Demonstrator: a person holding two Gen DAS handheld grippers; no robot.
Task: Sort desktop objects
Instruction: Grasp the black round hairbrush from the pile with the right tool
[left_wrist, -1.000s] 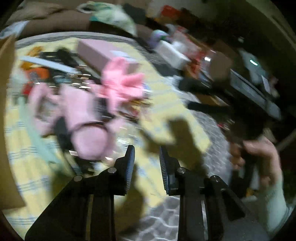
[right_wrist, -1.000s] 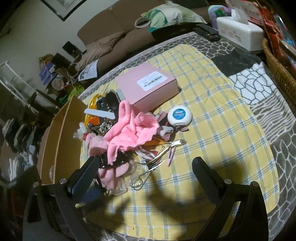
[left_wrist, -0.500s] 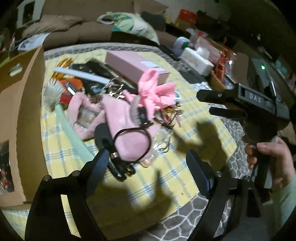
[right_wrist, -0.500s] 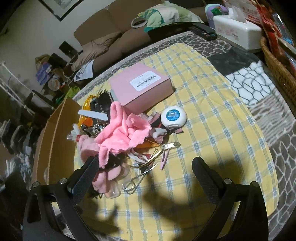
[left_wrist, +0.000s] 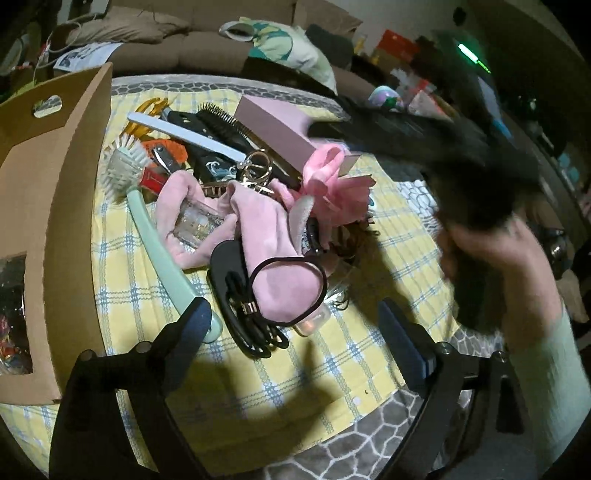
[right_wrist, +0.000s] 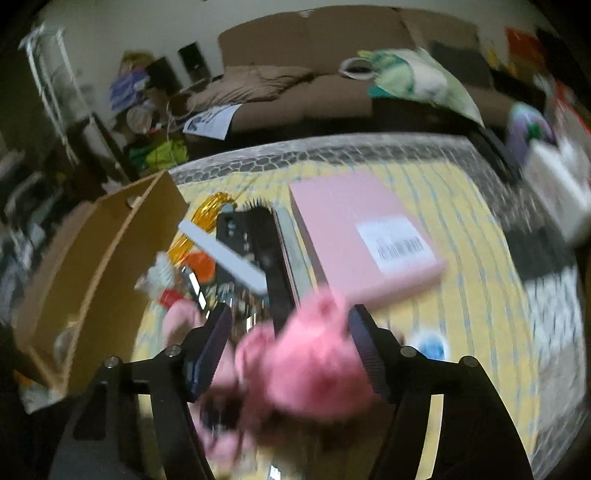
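Past my fingers, at the far side of the table, I see a brown sofa (right_wrist: 295, 66) running along the wall — a green-and-white printed cushion (right_wrist: 417, 79) lies on its right end, a crumpled brown blanket (right_wrist: 255, 86) toward its left. A printed sheet of paper (right_wrist: 210, 123) hangs off the seat edge, left of my fingers. Farther left stands a white wire rack (right_wrist: 44, 74) — beside it a heap of bright clutter, too blurred to tell apart.
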